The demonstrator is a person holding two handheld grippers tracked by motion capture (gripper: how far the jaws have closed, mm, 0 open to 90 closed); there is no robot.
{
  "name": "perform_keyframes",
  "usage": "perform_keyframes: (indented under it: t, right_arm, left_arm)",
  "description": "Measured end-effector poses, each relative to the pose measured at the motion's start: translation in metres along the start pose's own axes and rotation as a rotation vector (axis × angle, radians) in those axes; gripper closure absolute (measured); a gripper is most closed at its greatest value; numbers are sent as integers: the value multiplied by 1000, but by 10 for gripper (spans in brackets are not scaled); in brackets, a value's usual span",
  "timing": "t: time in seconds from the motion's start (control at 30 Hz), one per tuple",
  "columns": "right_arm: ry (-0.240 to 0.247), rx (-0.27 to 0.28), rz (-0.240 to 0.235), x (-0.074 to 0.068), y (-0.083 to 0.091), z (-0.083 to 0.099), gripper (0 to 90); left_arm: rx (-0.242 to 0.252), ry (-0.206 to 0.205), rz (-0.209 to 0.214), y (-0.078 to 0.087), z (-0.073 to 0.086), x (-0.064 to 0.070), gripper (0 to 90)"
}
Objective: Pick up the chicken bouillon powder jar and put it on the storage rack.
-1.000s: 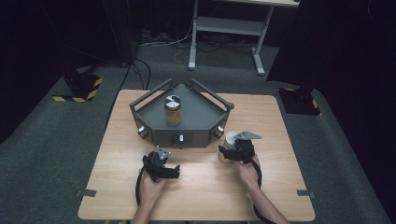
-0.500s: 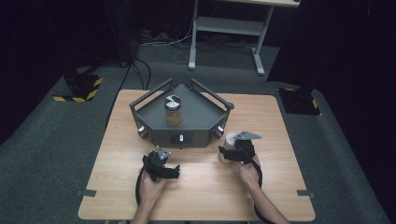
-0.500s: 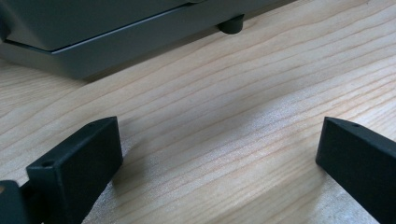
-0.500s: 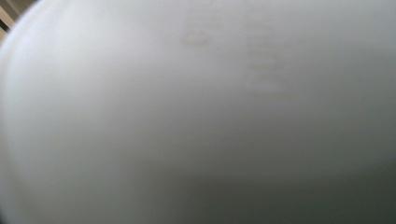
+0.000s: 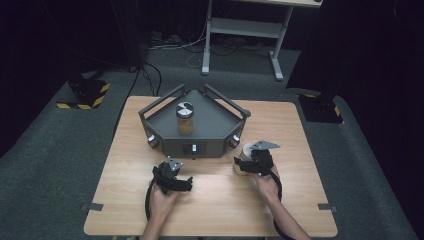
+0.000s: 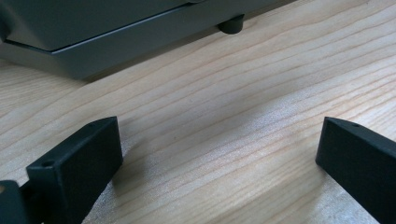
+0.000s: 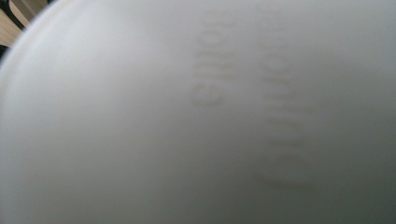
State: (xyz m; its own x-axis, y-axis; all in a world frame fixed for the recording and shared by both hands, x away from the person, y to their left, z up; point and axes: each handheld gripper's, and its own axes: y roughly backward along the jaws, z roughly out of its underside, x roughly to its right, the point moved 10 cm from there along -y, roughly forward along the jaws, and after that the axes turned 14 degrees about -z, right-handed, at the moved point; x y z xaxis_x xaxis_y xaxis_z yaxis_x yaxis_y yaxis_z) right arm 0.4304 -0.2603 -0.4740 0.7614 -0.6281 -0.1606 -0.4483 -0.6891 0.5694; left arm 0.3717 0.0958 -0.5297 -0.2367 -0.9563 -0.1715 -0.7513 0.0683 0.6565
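Observation:
A grey three-cornered platform (image 5: 210,142) stands at the back middle of the wooden table (image 5: 220,205). On it stands a glass jar (image 5: 184,119) with a black-and-white lid and brownish contents. My left gripper (image 5: 174,173) rests on the table just in front of the platform; in the left gripper view its jaws (image 6: 219,149) are wide apart over bare wood. My right gripper (image 5: 253,158) sits against a white-topped container (image 5: 242,164) by the platform's right front corner. That container's white surface (image 7: 196,112), with faint raised lettering, covers the right gripper view and hides the jaws.
The platform's edge and one rubber foot (image 6: 232,24) lie just ahead of the left jaws. On the floor stand a black-and-yellow striped block (image 5: 87,95) at the left, another (image 5: 322,107) at the right, and a grey desk frame (image 5: 240,30) behind.

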Motion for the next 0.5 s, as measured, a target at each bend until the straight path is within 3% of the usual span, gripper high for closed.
perform_keyframes:
  t: [0.5]
  right_arm:
    - [52, 18, -28, -8, 17, -20, 324]
  left_arm:
    - [0, 1, -1, 0, 0, 0, 3]
